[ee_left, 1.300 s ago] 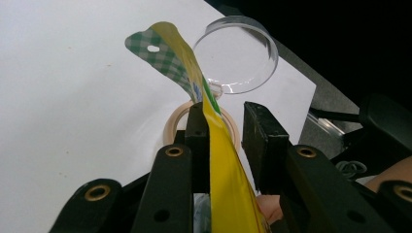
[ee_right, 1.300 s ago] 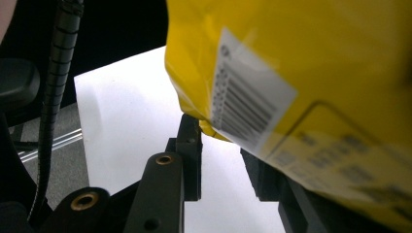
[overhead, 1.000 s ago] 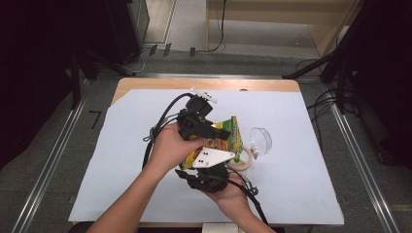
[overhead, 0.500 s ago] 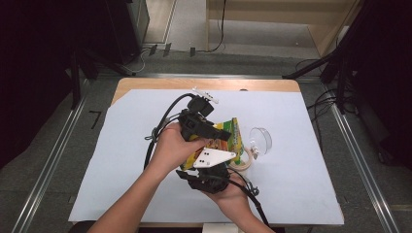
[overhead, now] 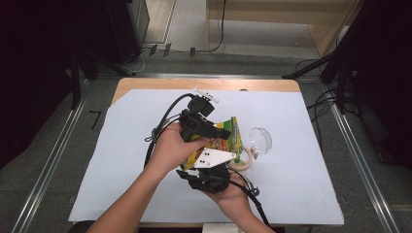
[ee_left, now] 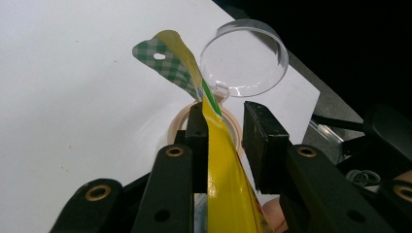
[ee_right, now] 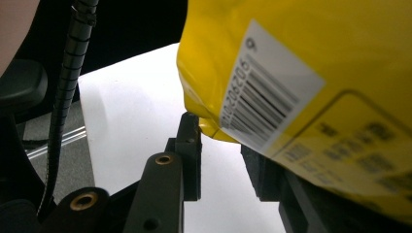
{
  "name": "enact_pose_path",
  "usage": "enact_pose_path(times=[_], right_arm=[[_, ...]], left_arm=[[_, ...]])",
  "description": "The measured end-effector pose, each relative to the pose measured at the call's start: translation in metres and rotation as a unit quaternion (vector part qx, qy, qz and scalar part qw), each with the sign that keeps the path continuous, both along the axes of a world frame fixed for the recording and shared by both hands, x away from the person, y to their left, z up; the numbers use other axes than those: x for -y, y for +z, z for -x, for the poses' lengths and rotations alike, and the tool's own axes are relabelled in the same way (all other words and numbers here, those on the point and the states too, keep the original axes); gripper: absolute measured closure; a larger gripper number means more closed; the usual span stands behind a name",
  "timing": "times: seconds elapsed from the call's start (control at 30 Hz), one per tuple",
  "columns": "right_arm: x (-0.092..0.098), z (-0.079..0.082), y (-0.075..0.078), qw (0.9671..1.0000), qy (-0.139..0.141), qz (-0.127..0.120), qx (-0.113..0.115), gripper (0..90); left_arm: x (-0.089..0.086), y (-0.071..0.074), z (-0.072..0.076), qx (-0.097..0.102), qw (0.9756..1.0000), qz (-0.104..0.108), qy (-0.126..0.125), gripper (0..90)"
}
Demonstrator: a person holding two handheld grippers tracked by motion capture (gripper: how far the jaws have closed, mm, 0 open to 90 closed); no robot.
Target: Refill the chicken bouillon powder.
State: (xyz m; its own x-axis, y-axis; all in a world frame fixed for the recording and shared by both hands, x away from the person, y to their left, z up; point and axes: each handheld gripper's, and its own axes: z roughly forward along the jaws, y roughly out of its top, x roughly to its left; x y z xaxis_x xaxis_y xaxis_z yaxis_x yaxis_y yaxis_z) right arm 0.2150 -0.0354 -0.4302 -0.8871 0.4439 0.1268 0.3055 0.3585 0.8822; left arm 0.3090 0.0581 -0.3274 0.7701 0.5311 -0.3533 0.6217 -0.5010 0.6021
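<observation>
The yellow pouch (ee_left: 218, 160) stands edge-on above the worktop (overhead: 301, 184), its long axis running along the left hand-held gripper (ee_left: 222, 127), jaws apart around it; the right hand-held gripper (ee_right: 221, 145), jaws apart, sits under its lower corner.

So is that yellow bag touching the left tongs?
Touching. In the left gripper view the yellow bag lies against one pad of the left tongs; a gap remains beside the other.
</observation>
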Motion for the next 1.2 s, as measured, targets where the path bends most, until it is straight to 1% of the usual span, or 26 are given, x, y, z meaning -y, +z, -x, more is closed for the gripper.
enact_pose_path(times=[0.23,0.37,0.53,0.63,0.77,0.93,1.07,1.2], right_arm=[[-0.0006,0.0017,0.0001,1.0,-0.002,-0.005,-0.002,71.3],[-0.0006,0.0018,0.0002,1.0,-0.002,-0.006,-0.002,71.2],[-0.0005,0.0026,0.0012,0.9999,-0.003,-0.01,-0.002,71.2],[-0.0012,0.0045,0.0022,0.9999,-0.004,-0.014,-0.007,71.1],[-0.0015,0.005,0.0015,0.9999,-0.005,-0.016,-0.004,71.1],[-0.0011,0.0061,0.0023,0.9998,-0.007,-0.018,-0.006,70.4],[-0.0017,0.0078,0.0028,0.9997,-0.008,-0.02,-0.007,69.7],[-0.0011,0.0075,0.0011,0.9997,-0.01,-0.023,-0.008,69.7]], left_arm=[[0.0002,0.0016,0.0017,0.003,1.0,0.002,0.0,74.0],[0.0002,0.0031,0.003,0.011,0.9999,0.0,0.005,75.8],[0.0007,0.0046,0.0035,0.007,0.9999,0.0,0.007,76.3],[0.0004,0.0051,0.0034,0.005,1.0,0.002,0.004,76.3],[0.0007,0.0052,0.0037,0.006,1.0,0.0,0.002,76.2],[0.0006,0.0058,0.004,0.002,1.0,0.004,0.001,75.9],[0.0012,0.0066,0.0053,0.007,1.0,0.005,0.002,76.4],[0.0025,0.0063,0.0059,0.009,1.0,0.001,0.0,76.5]])
